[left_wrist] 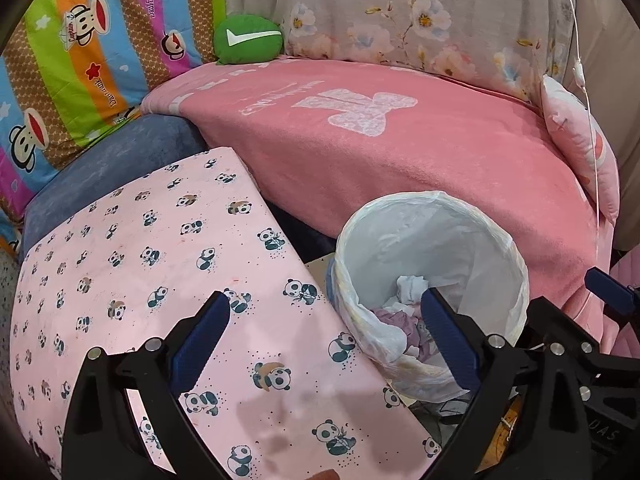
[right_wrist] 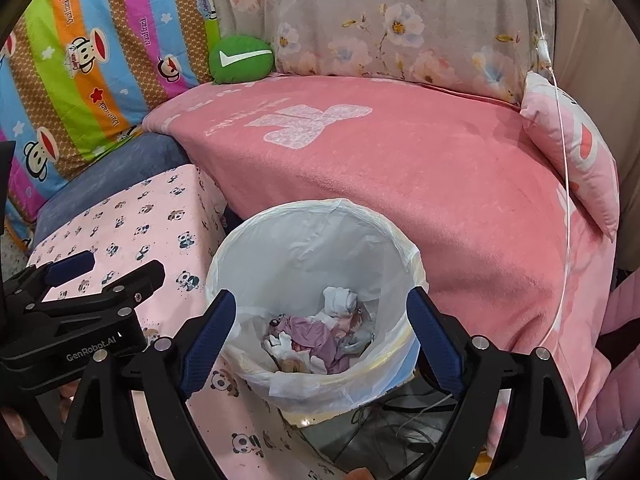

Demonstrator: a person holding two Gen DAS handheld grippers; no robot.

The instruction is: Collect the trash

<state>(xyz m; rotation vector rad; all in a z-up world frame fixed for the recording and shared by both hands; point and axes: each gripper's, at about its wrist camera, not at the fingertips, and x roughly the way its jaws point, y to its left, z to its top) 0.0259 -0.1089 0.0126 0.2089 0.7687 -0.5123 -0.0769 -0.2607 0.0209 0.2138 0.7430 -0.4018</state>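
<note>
The lined trash bin (right_wrist: 316, 264) is standing upright, mouth facing up, crumpled trash (right_wrist: 320, 332) inside. Both the right gripper (right_wrist: 322, 344) and left gripper (left_wrist: 326, 344) are spread wide, pinching nothing.

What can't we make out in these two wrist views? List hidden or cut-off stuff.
- Bin base: both views; the liner and panda-print cloth cover it.
- Trash lower layers: right wrist view, buried under the top pieces; in the left wrist view a finger of the left gripper blocks part.
- Floor beside the bin: right wrist view, dark, cables indistinct.
- Right gripper: in the left wrist view only an edge shows, cut off at the frame's right.
</note>
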